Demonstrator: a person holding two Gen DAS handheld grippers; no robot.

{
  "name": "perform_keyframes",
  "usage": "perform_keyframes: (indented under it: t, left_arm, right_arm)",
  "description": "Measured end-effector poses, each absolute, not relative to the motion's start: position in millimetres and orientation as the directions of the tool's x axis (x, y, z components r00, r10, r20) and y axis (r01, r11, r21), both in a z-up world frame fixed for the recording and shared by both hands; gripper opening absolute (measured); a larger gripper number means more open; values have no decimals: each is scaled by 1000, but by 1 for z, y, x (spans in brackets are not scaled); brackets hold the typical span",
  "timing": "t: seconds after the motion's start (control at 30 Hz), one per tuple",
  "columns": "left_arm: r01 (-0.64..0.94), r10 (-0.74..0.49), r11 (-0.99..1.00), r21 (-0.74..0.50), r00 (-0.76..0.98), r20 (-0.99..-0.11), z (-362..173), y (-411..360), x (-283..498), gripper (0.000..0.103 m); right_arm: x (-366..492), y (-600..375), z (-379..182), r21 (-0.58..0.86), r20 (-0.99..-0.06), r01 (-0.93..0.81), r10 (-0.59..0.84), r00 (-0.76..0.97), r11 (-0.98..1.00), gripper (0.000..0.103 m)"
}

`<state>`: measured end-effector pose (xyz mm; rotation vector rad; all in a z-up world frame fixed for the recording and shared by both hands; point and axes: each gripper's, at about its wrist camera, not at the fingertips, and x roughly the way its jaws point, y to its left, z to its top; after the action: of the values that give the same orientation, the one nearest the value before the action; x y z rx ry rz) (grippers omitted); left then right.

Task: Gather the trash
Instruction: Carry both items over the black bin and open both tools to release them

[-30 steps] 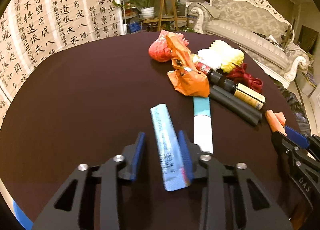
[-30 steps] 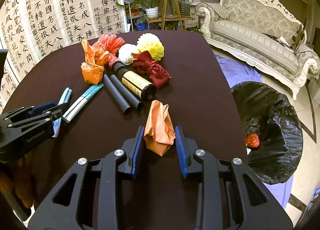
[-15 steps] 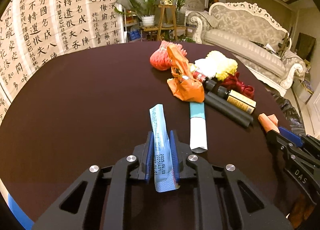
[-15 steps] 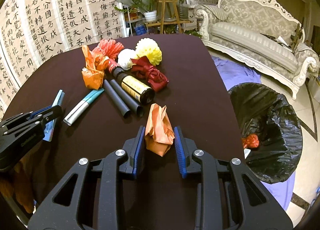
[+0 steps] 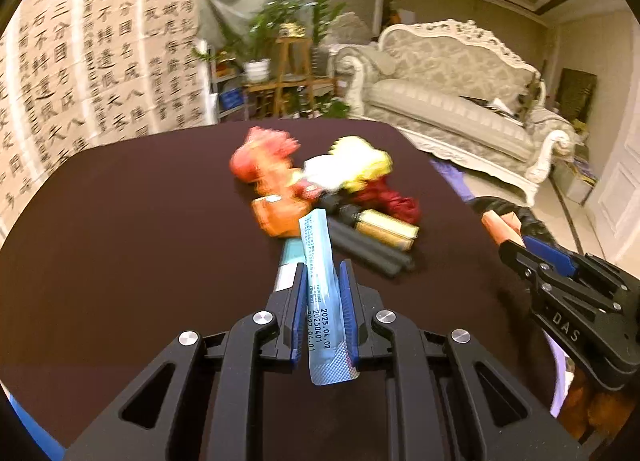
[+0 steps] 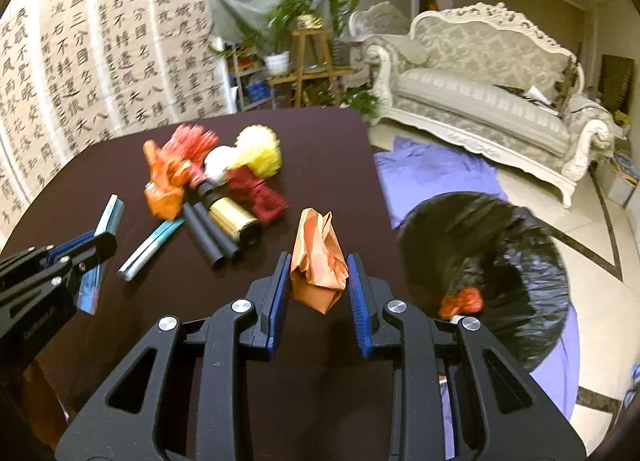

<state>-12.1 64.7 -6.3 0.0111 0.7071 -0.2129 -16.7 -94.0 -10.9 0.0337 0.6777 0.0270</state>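
Note:
My left gripper is shut on a long light-blue sachet, lifted off the dark table. The same sachet and left gripper show at the left of the right wrist view. My right gripper is shut on a crumpled orange paper wad, also held above the table. A black-lined trash bin stands on the floor to the right of the table, with a red scrap inside. The right gripper appears at the right edge of the left wrist view.
On the table lies a heap of trash: red, yellow and white paper balls, an orange bag, a dark red wad, a gold-labelled bottle, two black tubes, a teal-white tube. A sofa stands behind.
The left gripper closed on the blue sachet and lifted it. The right gripper rose with the orange wad. Both views tilted upward, showing more of the room.

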Motion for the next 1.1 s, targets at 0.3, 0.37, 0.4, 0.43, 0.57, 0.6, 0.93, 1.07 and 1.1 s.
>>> perform_keyframes:
  t: [0.3, 0.37, 0.4, 0.43, 0.57, 0.6, 0.93, 1.07, 1.1]
  left_arm:
    - [315, -286, 947, -66, 732, -619, 0, -3, 2, 18]
    - [341, -301, 938, -55, 727, -617, 0, -22, 7, 17]
    - [352, -307, 935, -52, 726, -616, -1, -29, 9, 17]
    - [360, -311, 932, -46, 725, -614, -1, -37, 10, 17]
    - [395, -329, 918, -30, 718, -614, -3, -68, 21, 18]
    - [401, -331, 916, -25, 717, -614, -3, -73, 23, 18]
    - [457, -332, 889, 32, 691, -642, -16, -127, 45, 18]
    - [472, -321, 880, 55, 676, -663, -22, -147, 56, 18]
    - [473, -318, 879, 59, 674, -667, -23, -151, 58, 18]
  right_arm:
    - [-24, -161, -7, 4, -592, 162, -128, 795, 987, 28]
    - [-23, -175, -8, -5, -584, 197, -163, 796, 980, 28]
    - [-23, -180, -8, -10, -580, 209, -176, 795, 978, 28]
    - [-22, -187, -9, -15, -577, 223, -191, 794, 975, 28]
    - [-17, -207, -13, -21, -564, 250, -218, 797, 968, 28]
    - [-15, -212, -15, -23, -563, 253, -222, 796, 967, 28]
    - [4, -252, -34, 0, -575, 274, -224, 787, 962, 28]
    - [13, -265, -43, 21, -591, 287, -219, 776, 958, 28]
    - [15, -268, -45, 26, -595, 288, -217, 774, 957, 28]
